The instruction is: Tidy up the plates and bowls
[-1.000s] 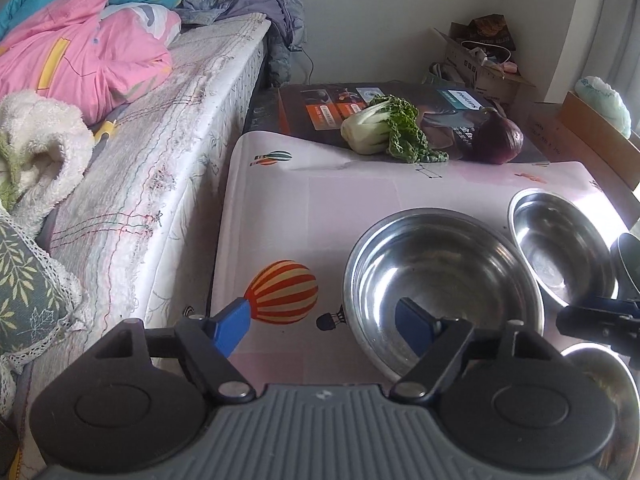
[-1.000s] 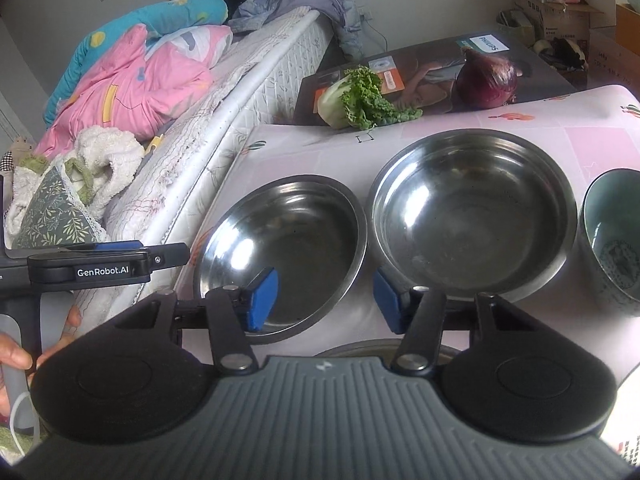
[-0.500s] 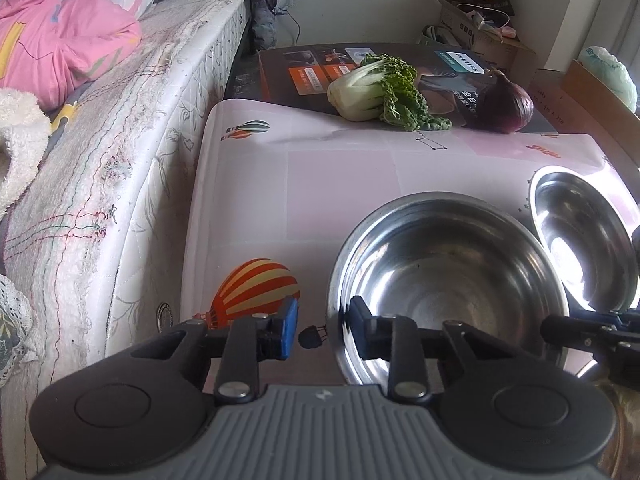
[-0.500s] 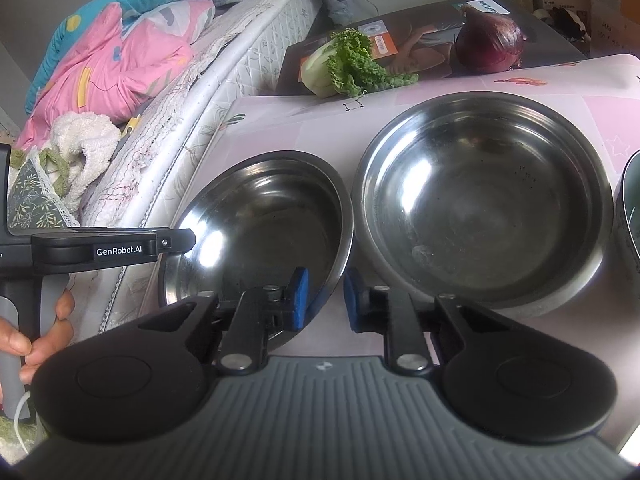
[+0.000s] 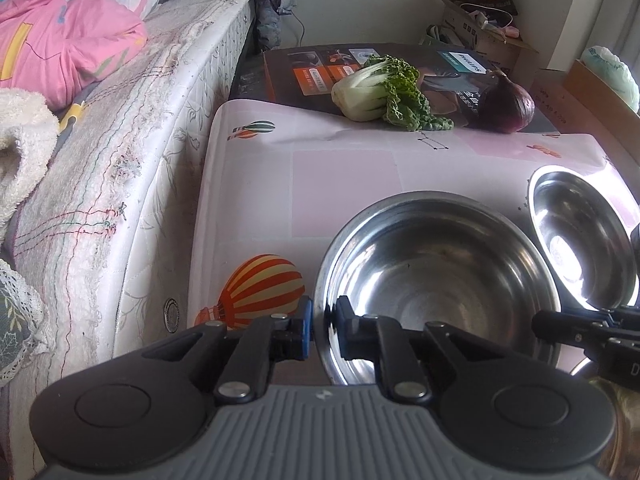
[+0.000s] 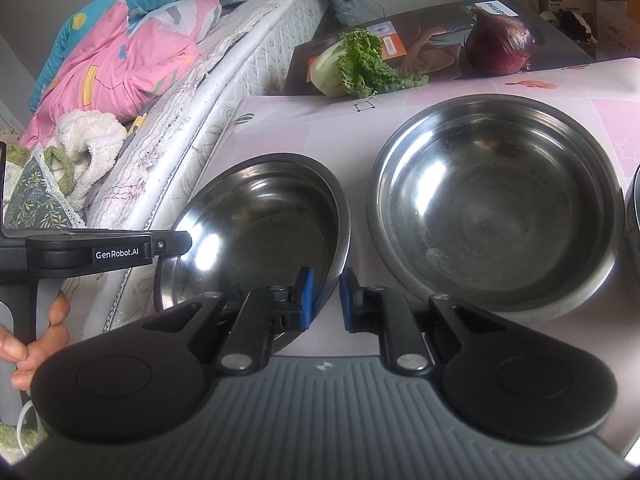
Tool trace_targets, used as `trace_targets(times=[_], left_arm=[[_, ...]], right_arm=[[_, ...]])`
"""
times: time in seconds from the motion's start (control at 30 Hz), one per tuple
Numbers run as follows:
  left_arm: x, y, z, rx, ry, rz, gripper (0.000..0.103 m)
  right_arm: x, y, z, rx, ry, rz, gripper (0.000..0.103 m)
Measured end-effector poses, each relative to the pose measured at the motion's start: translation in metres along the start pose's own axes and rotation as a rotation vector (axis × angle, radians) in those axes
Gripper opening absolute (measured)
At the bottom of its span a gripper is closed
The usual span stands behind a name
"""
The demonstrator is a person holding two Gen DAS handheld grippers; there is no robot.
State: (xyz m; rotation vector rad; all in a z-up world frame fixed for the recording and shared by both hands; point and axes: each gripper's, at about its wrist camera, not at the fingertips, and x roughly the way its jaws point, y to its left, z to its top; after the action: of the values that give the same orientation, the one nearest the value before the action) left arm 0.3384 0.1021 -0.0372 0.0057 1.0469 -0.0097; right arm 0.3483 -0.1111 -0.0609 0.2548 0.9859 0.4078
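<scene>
Evidently both tongs pinch one steel bowl (image 5: 436, 280) at once: the left tongs (image 5: 323, 330) grip its near-left rim, one pad outside the wall and one inside, while the right tongs (image 6: 324, 300) straddle its near-right rim, closed on it or nearly so. The bowl sits at the near-left of the counter (image 5: 344, 184), just beside a second bowl (image 6: 496, 204) to its right. In the right wrist view its left side looks raised, so I judge it is being lifted by the rim from two sides to keep it level, probably for nesting into its neighbour.

Only the right wrist view shows the second bowl whole, the edge of a third dish (image 6: 634, 216) at far right, and the person's hand (image 6: 32, 344) on the left handle. The left wrist view shows the balloon print (image 5: 260, 292) by the bowl and how close the bed (image 5: 140, 152) lies on the left. Farther off lie a cabbage (image 5: 380, 88) and an onion (image 5: 506, 106) on a box (image 5: 304, 72).
</scene>
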Motion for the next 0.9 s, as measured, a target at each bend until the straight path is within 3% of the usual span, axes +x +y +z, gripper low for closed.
trace_targets(times=[0.57,0.9], left_arm=[[-0.050,-0.008,0.001,0.015,-0.066,0.018,0.014],[-0.071,-0.045,0.018,0.072,-0.099,0.002,0.014]], right_arm=[[-0.050,0.019,0.002,-0.042,-0.062,0.012,0.013],[-0.086,-0.005,0.007,0.000,-0.097,0.007,0.013]])
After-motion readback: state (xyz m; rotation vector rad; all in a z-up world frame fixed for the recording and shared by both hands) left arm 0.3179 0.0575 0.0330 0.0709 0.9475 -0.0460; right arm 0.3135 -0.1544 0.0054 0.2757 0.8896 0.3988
